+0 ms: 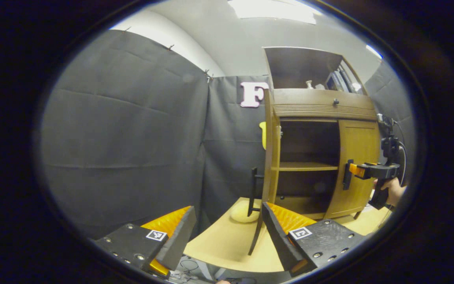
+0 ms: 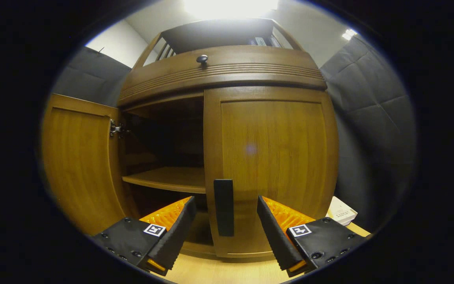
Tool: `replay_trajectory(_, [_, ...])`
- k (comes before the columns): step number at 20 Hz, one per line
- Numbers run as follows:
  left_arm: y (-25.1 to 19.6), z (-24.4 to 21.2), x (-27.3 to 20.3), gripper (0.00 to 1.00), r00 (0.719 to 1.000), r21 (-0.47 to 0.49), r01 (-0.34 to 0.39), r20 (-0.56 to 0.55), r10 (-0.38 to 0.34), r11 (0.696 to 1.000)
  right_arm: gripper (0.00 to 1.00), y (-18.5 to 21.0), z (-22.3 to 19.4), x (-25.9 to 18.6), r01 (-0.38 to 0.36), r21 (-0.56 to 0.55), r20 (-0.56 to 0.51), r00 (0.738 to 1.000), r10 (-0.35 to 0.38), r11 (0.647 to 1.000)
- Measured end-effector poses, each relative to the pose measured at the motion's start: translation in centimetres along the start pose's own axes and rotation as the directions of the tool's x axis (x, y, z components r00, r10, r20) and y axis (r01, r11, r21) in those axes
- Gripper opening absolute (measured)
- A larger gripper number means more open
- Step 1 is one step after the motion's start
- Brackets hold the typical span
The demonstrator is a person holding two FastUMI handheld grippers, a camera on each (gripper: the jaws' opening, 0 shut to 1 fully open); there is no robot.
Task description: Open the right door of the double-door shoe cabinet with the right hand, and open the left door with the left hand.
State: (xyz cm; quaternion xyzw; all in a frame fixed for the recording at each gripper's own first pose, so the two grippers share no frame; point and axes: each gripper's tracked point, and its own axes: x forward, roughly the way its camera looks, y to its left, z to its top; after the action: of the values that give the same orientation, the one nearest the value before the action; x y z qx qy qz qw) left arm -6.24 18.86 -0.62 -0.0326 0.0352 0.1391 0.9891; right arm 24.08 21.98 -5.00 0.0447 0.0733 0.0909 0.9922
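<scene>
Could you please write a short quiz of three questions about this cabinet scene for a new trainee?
1. True or false: the left door stands open.
2. The right tool is: A) shut on the right door's black handle; B) open, fingers either side of that handle; C) on the drawer knob.
3. Fill in: the right door is ____.

Key: 1 true; 2 B; 3 closed.

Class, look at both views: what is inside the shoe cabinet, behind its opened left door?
Behind the open left door, the shoe cabinet shows one bare wooden shelf and dark space above and below. The shut right door covers the other half, so its contents cannot be seen.
</scene>
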Motion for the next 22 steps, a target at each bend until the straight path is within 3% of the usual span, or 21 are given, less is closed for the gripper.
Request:
replay_trajectory(5, [2.8,1.1,-1.2,0.98,0.997,0.016,-0.078,0.019,0.078,0.997,0.95,-0.3,-0.9,4.1,0.025,0.019,-0.037,0.999,-0.025,0.999])
replay_trajectory(6, [3.4,1.5,-1.5,0.98,0.996,0.022,-0.09,0.024,0.089,0.996,0.89,-0.2,-1.3,4.7,0.027,0.018,-0.051,0.998,-0.026,0.999])
replay_trajectory(10, [4.8,3.2,-2.0,0.99,0.991,0.045,-0.123,0.055,0.12,0.991,0.81,0.2,-3.3,6.1,0.034,0.011,-0.104,0.994,-0.032,0.999])
replay_trajectory(12, [5.1,3.6,-1.8,0.99,0.99,0.05,-0.127,0.067,0.123,0.991,0.44,0.9,-3.8,6.5,0.024,0.017,-0.119,0.993,-0.022,1.0])
replay_trajectory(17, [4.2,3.5,-0.5,0.99,0.991,0.049,-0.105,0.082,0.101,0.993,0.22,0.7,-3.9,6.2,0.045,0.019,-0.149,0.988,-0.042,0.999])
replay_trajectory(18, [3.9,3.6,-0.3,0.99,0.992,0.047,-0.098,0.085,0.093,0.994,0.13,0.8,-3.8,6.0,0.04,0.022,-0.163,0.986,-0.036,0.999])
replay_trajectory(21, [3.2,4.2,-0.2,0.99,0.993,0.047,-0.058,0.106,0.052,0.997,0.1,0.6,-3.6,4.9,0.023,0.018,-0.161,0.987,-0.02,1.0])
replay_trajectory(22, [2.6,4.5,0.1,0.99,0.993,0.052,-0.043,0.11,0.037,0.998,0.13,0.5,-3.7,4.2,0.015,0.024,-0.167,0.986,-0.011,1.0])
